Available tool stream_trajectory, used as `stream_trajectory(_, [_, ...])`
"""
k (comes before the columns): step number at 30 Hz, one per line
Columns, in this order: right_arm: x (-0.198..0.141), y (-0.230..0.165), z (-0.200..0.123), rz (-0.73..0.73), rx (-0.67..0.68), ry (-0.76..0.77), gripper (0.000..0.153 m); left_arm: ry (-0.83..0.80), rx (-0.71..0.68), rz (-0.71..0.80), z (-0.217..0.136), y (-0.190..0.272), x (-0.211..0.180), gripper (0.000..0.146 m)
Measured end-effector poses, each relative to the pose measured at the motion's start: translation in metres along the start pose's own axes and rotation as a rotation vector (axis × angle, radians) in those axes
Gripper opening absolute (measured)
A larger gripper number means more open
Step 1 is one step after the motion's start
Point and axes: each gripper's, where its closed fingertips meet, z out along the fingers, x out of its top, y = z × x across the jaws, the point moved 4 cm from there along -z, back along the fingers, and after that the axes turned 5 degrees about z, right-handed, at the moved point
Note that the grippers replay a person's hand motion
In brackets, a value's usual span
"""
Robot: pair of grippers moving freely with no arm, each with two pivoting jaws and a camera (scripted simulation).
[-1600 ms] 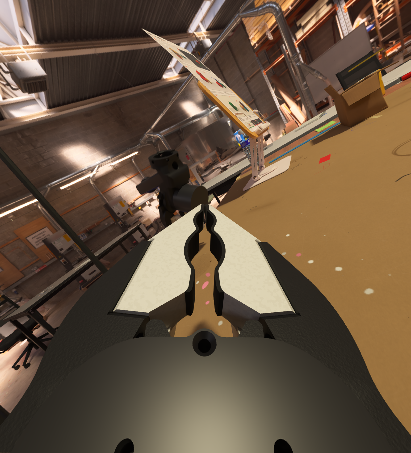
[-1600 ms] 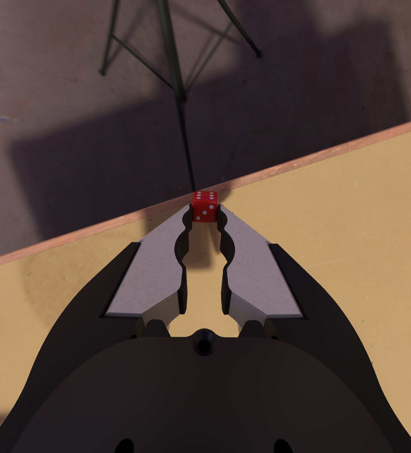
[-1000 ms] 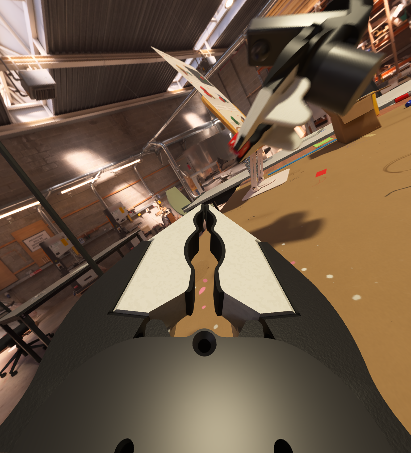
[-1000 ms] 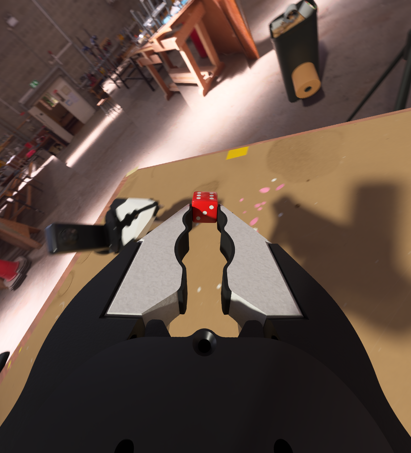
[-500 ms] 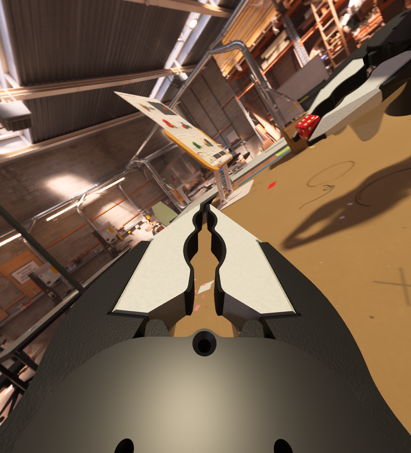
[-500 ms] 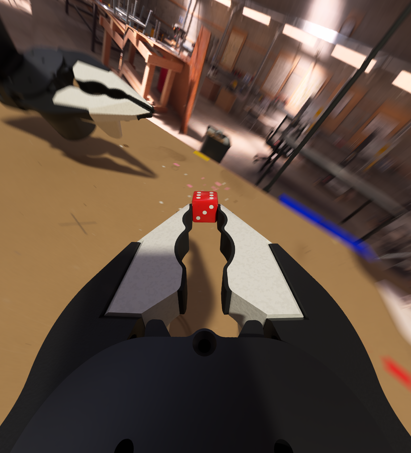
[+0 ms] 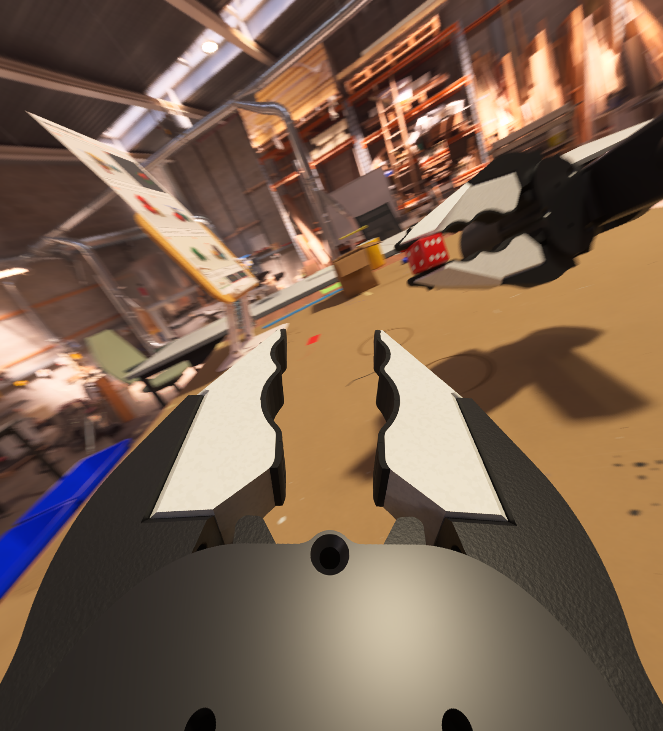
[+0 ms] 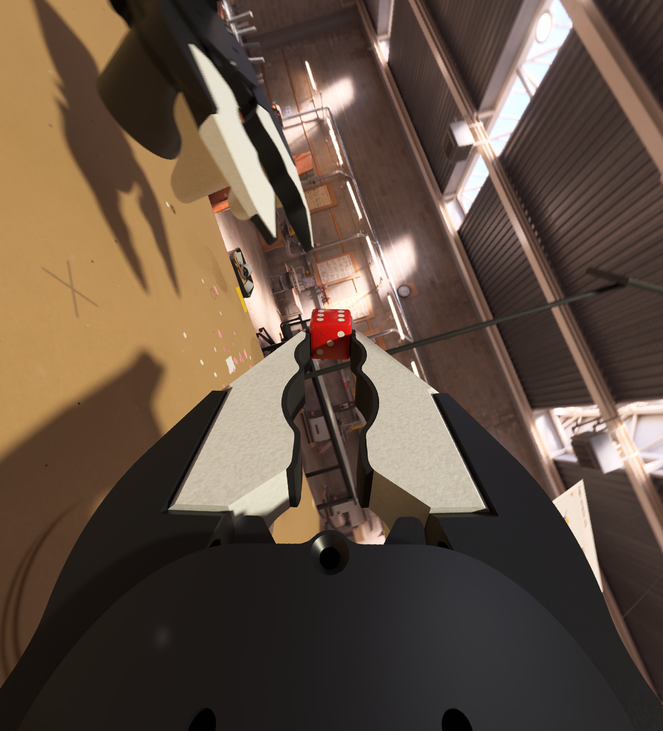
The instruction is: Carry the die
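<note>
Die held at the very fingertips, a second gripper standing open close by.

The right gripper (image 8: 330, 341) has its jaws closed on the red die (image 8: 330, 334), gripping it only by the tips and holding it in the air above the brown table (image 8: 45, 316). The left gripper (image 7: 329, 342) is empty with its jaws spread wide, near the table's far edge. With so shallow a grip, a jolt or a brush from the left gripper could probably twist the die free, and it might bounce over the table edge. The left wrist view is blurred, so the gap between the grippers is hard to judge.
</note>
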Motion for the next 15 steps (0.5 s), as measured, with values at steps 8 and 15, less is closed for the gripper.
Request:
stream_trajectory(8, [0.016,-0.018,0.001,-0.175,0.062,0.065,0.019,-0.018,-0.229,-0.137,0.012,0.018,0.005,0.033])
stream_trajectory(15, [0.022,-0.026,0.002,-0.208,0.094,0.092,0.019,-0.080,-0.349,-0.080,0.024,0.029,0.004,0.020])
